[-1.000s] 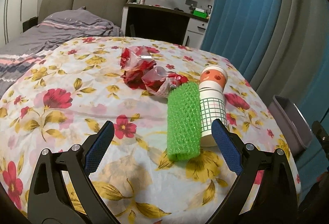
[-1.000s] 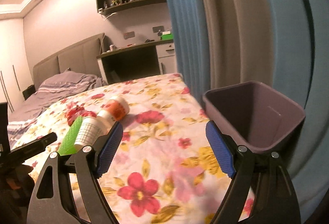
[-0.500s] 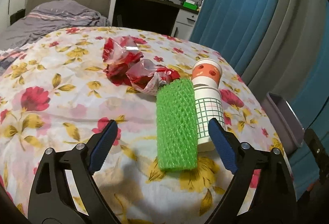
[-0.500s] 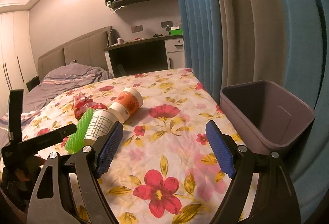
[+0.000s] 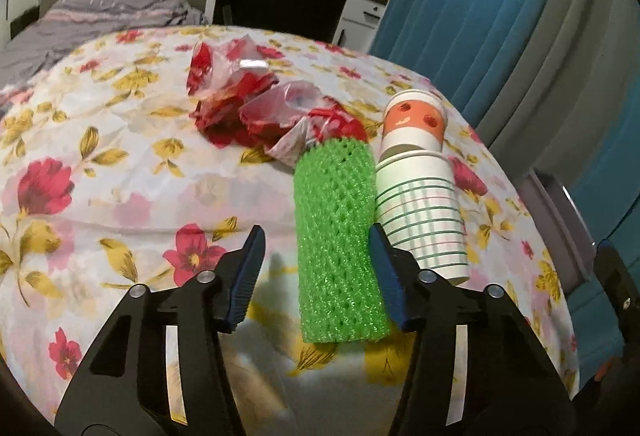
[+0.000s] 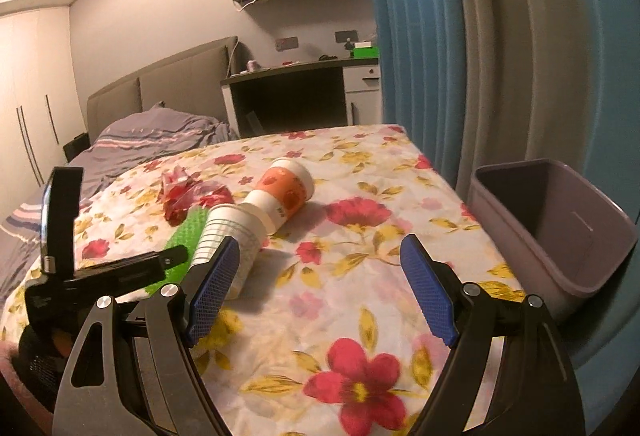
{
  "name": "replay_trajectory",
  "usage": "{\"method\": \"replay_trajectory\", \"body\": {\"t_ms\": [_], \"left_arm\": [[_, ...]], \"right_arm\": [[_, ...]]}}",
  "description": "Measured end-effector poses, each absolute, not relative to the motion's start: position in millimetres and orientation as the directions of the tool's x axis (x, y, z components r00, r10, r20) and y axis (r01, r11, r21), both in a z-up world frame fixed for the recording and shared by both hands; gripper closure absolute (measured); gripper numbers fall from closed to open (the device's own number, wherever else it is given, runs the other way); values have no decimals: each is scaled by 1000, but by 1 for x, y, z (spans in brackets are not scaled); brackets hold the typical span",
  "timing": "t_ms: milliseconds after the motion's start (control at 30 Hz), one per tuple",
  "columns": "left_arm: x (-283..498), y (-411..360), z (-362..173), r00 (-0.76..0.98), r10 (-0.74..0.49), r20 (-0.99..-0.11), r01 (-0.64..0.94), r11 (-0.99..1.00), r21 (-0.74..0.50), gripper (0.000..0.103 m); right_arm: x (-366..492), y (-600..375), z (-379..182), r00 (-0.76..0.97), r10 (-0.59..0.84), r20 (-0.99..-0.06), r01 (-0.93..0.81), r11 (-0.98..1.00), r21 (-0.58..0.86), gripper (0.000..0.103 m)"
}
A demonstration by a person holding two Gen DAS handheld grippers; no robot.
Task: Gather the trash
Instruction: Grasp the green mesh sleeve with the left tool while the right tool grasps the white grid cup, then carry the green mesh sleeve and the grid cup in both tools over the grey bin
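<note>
A green foam net sleeve [image 5: 336, 244] lies on the floral bedsheet, against a white paper cup with green lines [image 5: 424, 211] nested with an orange cup [image 5: 414, 115]. Crumpled red plastic wrappers [image 5: 256, 107] lie behind them. My left gripper [image 5: 316, 232] straddles the sleeve and its jaws are closing: the right pad is at the sleeve's side, the left pad stands apart from it. My right gripper [image 6: 320, 242] hangs open over bare sheet, with the cups [image 6: 256, 211] to its left and a grey-purple bin [image 6: 560, 236] to its right.
The bin [image 5: 556, 215] stands off the bed's right edge by the blue curtain [image 6: 420, 55]. A grey blanket [image 6: 160, 139] covers the far end of the bed. A dark desk [image 6: 292, 95] stands beyond it.
My left gripper moved forward and down over the green sleeve, and its jaws narrowed around it. My right gripper shifted so the cups came closer in view; its jaws kept their width.
</note>
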State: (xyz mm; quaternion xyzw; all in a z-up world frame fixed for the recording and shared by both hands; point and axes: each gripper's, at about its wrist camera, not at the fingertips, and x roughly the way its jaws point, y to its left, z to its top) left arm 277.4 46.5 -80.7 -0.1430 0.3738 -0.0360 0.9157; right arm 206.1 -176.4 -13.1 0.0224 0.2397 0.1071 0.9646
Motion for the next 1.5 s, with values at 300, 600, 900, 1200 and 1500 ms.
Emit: {"method": "replay_trajectory", "body": {"t_ms": [300, 600, 900, 1200, 1500], "left_arm": [[269, 61, -79, 725, -195, -661, -51, 941, -334, 89], [229, 99, -50, 807, -77, -585, -145, 935, -323, 90], [211, 131, -45, 814, 28, -580, -230, 933, -277, 90], [208, 137, -49, 812, 34, -583, -225, 939, -260, 90], [211, 138, -54, 806, 19, -592, -221, 937, -270, 90]], "right_arm": [[214, -144, -19, 830, 251, -498, -244, 967, 79, 23], [230, -119, -25, 805, 256, -536, -257, 964, 74, 23], [253, -93, -34, 781, 235, -579, -246, 967, 60, 23], [272, -79, -48, 742, 232, -629, -243, 967, 70, 32], [281, -75, -57, 705, 251, -663, -263, 961, 84, 46]]}}
